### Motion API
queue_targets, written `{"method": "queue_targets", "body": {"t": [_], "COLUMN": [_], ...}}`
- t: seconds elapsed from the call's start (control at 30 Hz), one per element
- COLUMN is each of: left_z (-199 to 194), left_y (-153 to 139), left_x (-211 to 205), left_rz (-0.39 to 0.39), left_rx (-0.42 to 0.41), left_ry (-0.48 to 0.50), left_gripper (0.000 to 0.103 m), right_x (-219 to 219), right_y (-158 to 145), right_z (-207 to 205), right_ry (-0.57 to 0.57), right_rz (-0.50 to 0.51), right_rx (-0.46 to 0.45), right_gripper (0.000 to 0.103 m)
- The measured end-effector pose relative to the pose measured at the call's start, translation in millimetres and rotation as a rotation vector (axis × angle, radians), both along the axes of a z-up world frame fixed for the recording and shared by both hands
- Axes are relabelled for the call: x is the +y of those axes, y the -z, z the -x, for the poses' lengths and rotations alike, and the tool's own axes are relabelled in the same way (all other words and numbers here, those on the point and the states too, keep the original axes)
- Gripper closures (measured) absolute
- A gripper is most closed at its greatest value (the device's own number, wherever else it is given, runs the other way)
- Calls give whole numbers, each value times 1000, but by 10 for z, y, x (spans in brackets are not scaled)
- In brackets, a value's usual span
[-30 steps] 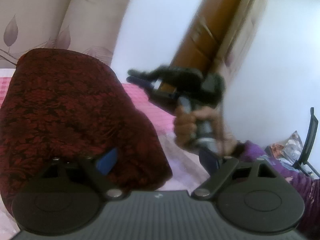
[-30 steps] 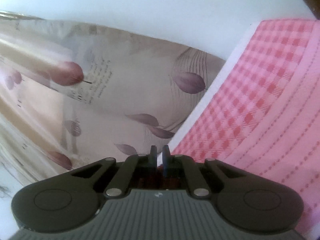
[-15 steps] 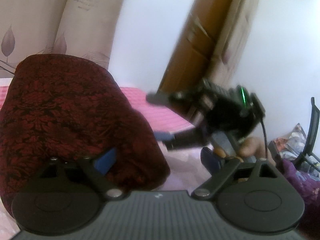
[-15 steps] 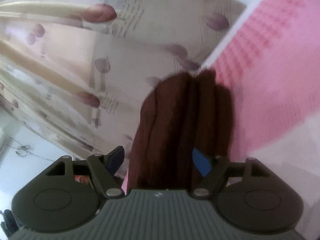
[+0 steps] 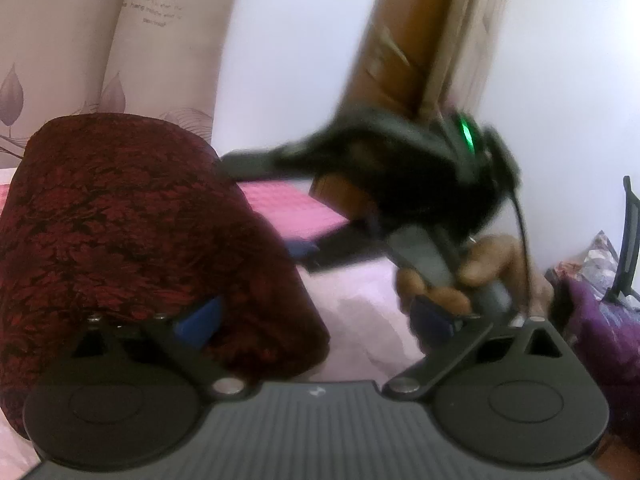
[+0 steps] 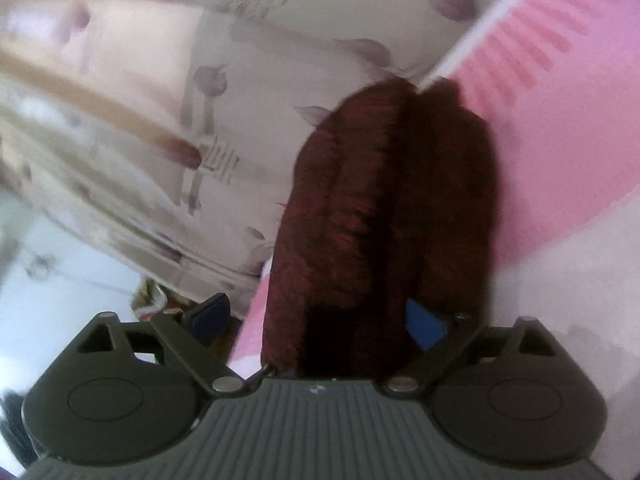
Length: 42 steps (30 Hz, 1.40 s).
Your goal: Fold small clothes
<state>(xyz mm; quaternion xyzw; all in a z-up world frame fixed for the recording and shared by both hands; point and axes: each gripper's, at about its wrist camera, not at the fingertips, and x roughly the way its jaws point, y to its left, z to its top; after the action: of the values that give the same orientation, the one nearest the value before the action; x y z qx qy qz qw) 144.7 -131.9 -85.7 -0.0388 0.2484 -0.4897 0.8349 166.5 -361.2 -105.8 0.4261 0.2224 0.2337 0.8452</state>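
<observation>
White walls [image 5: 304, 60] close off the room behind a bed spread with a pink checked sheet [image 5: 288, 210]; one brown wooden door [image 5: 404, 52] stands at the far side, and pale curtains printed with mauve leaves [image 5: 60, 48] hang to the left. Bits of script show on the curtain fabric: "love" near the top corner, and further lines too small to read. One purple patterned bundle [image 5: 600, 320] lies low at the right edge beside a dark chair frame [image 5: 628, 240].

One garment is in play, a dark red cloth with a black floral pattern [image 5: 132, 240], folded into a thick roll lying on the sheet. Seen from the right wrist it runs lengthwise away from the camera in a few stacked folds [image 6: 384, 216].

Two grippers, each with two blue-padded fingers. Left gripper [image 5: 316, 318] has its jaws spread wide, having just opened a little further; its left pad [image 5: 200, 320] sits against the near end of the roll, the other pad [image 5: 430, 316] clear of it over bare sheet. Right gripper [image 6: 316, 320] has just been opening too and stands wide, the cloth between its pads but not pinched. A hand [image 5: 472, 268] grips its handle, blurred, with one green light [image 5: 465, 136] glowing on top
</observation>
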Motion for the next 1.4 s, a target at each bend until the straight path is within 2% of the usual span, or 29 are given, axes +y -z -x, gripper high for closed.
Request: {"method": "queue_targets", "body": {"t": [0.07, 0.1, 0.13, 0.2, 0.27, 0.33, 0.37, 0.47, 0.6, 0.67, 0.77, 0.83, 0.9, 0.97, 1.07, 1.1, 1.2, 1.23, 1.3, 1.33, 1.4], "left_z": [-11, -27, -40, -59, -61, -60, -72, -201, -319, -352, -326, -304, -300, -329, -331, -330, -299, -287, -279, -283, -278], "left_y": [-14, -20, -45, -131, -250, -378, -424, -438, -265, -170, -124, -120, -108, -87, -89, -93, -119, -140, -220, -258, -301], "left_x": [27, 38, 61, 161, 329, 490, 538, 574, 505, 429, 378, 345, 348, 369, 384, 383, 425, 451, 482, 468, 363], "left_rz": [5, 6, 10, 55, 151, 235, 252, 227, 196, 143, 87, 52, 37, 44, 69, 71, 96, 121, 180, 188, 153], "left_rx": [6, 21, 34, 65, 83, 61, 46, 40, 97, 97, 36, -6, -24, -16, 0, 2, 12, 26, 47, 42, 11], "left_ry": [-6, 3, 6, -4, -26, -59, -81, -123, -143, -164, -157, -152, -151, -151, -152, -153, -169, -182, -191, -190, -174], "left_gripper": [2, 2, 2, 2, 2, 2, 2, 2, 2, 2, 2, 2, 2, 2, 2, 2, 2, 2, 2, 2, 2], "right_x": [55, 78, 89, 82, 34, -65, -122, -271, -327, -321, -325, -368, -411, -412, -254, -197, -11, 44, 97, 103, 91], "right_y": [-68, -69, -54, -39, -154, -297, -342, -269, 201, 358, 451, 466, 426, 339, 180, 150, 132, 157, 271, 325, 398], "right_z": [-128, -175, -209, -207, -83, 60, 115, 173, 172, 199, 213, 262, 398, 588, 869, 923, 980, 970, 937, 934, 950], "right_ry": [-11, -6, 6, 23, 58, 93, 111, 144, 149, 165, 173, 177, 209, 212, 216, 211, 205, 186, 180, 176, 185], "right_rz": [82, 124, 160, 188, 220, 213, 208, 174, 64, 5, -67, -118, -139, -111, 8, 38, 147, 178, 191, 183, 163], "right_rx": [6, 17, 20, -1, -68, -145, -165, -156, -60, -60, -70, -75, -83, -109, -122, -120, -84, -76, -15, -6, 5], "right_gripper": [33, 60, 69, 71, 73, 74, 74, 74, 75, 75, 73, 63, 62, 60, 55, 50, 51, 63, 79, 79, 79]}}
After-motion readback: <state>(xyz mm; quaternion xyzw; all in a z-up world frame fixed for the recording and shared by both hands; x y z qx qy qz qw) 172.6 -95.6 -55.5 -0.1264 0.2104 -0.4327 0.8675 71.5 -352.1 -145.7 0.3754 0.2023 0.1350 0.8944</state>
